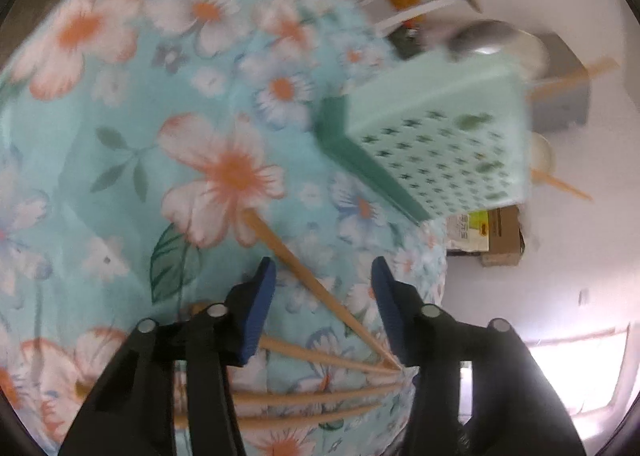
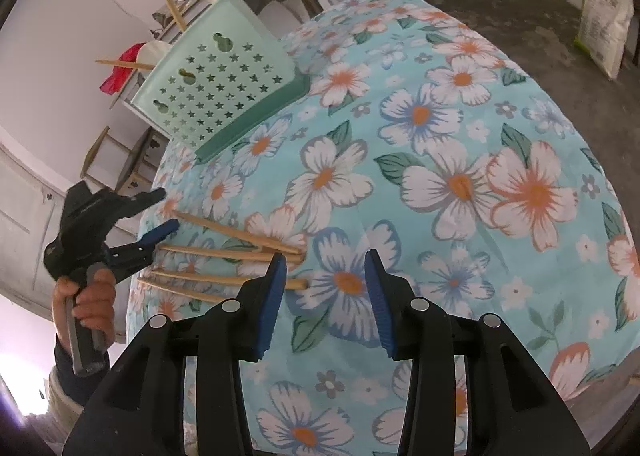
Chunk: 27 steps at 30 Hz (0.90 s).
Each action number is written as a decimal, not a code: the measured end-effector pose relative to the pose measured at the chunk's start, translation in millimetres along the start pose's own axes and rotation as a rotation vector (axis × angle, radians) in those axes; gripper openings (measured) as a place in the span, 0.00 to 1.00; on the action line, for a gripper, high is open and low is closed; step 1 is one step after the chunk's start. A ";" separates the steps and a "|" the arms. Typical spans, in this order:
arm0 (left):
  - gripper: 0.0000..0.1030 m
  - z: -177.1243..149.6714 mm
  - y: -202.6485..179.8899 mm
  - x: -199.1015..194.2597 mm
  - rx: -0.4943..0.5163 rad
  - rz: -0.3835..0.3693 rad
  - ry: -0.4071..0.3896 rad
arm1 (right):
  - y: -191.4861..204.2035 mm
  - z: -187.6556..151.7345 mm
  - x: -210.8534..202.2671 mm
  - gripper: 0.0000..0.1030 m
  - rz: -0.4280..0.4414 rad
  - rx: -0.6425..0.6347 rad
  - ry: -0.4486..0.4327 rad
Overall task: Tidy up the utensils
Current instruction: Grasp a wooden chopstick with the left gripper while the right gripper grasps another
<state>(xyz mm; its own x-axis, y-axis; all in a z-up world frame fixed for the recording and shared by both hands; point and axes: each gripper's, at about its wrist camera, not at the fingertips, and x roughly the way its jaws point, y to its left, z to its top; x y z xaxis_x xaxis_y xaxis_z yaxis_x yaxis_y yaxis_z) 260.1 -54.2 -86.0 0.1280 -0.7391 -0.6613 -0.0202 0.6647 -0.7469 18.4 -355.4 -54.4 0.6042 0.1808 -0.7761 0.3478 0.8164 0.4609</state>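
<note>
- I judge the step in hand to be picking a chopstick off the floral cloth so it can go into the mint holder (image 2: 218,83) standing well beyond the jaws at the far edge of the worktop.
- My left gripper (image 1: 324,310) has its jaws partly open and nothing is pinched; one chopstick (image 1: 316,286) runs slantwise through the gap, and I see neither pad touching it.
- Three more chopsticks (image 1: 316,396) lie below that gap, nearer the camera, their tips converging under the right-hand jaw — so a careless close could catch two at once.
- To do it well I'd centre the gap on the single slanted stick, away from where the tips bunch, and turn the wrist until the pads lie square across it before closing.
- I'd press lightly into the soft cloth; thin sticks roll, and the left view is blurred, so I'd settle before squeezing.
- My right gripper (image 2: 326,288) is also about half open and empty; a flower on the cloth sits between its jaws, and the blunt end of one stick (image 2: 298,284) lies just outside its left-hand jaw.
- I'd hold the right one back — both reaching into the same bundle risks knocking the sticks off the worktop's edge.
</note>
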 end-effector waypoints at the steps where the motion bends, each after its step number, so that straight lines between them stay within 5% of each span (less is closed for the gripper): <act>1: 0.39 1.7 3.2 3.3 -0.028 0.001 0.005 | -0.8 -0.2 0.7 0.38 -0.001 0.003 0.001; 12: 0.11 12.0 17.9 18.0 -0.206 -0.029 -0.029 | -0.5 -1.2 -0.1 0.38 -0.002 0.000 -0.005; 19: 0.08 8.8 31.7 8.6 -0.236 -0.094 -0.072 | 9.6 -2.2 -12.1 0.38 0.000 -0.037 -0.040; 27: 0.06 -2.4 20.4 -49.2 -0.179 -0.233 -0.236 | 35.3 8.8 -28.5 0.39 0.060 -0.192 -0.091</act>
<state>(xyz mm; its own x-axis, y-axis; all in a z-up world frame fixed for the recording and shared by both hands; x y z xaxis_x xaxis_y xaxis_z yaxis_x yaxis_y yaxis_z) 251.0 -4.6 -68.8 0.3741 -0.8089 -0.4536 -0.1337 0.4370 -0.8895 19.8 -336.5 -12.3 0.6851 0.1891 -0.7035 0.1712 0.8969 0.4078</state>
